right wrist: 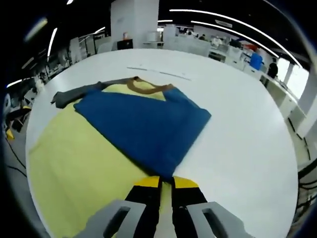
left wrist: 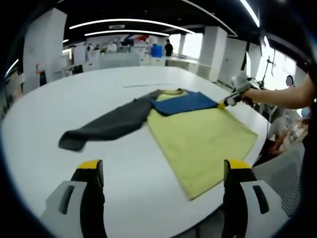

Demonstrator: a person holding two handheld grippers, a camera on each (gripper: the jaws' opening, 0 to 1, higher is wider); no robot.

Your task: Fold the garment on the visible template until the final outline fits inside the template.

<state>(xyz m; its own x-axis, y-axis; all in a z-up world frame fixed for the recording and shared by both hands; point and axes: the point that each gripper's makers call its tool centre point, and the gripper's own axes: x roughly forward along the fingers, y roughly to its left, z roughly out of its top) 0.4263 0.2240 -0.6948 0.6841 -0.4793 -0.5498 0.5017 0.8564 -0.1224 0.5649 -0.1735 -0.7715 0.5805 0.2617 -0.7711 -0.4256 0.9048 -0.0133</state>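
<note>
In the left gripper view, the left claw (left wrist: 162, 171) hangs with its jaws wide apart above the white counter (left wrist: 124, 193), short of the yellow garment (left wrist: 200, 141), whose grey sleeve (left wrist: 106, 126) trails away from it. In the right gripper view, the right claw (right wrist: 166, 182) is pinched together, seemingly on the blue sleeve (right wrist: 148, 124) at its cuff, laying it across the garment to narrow the outline.
</note>
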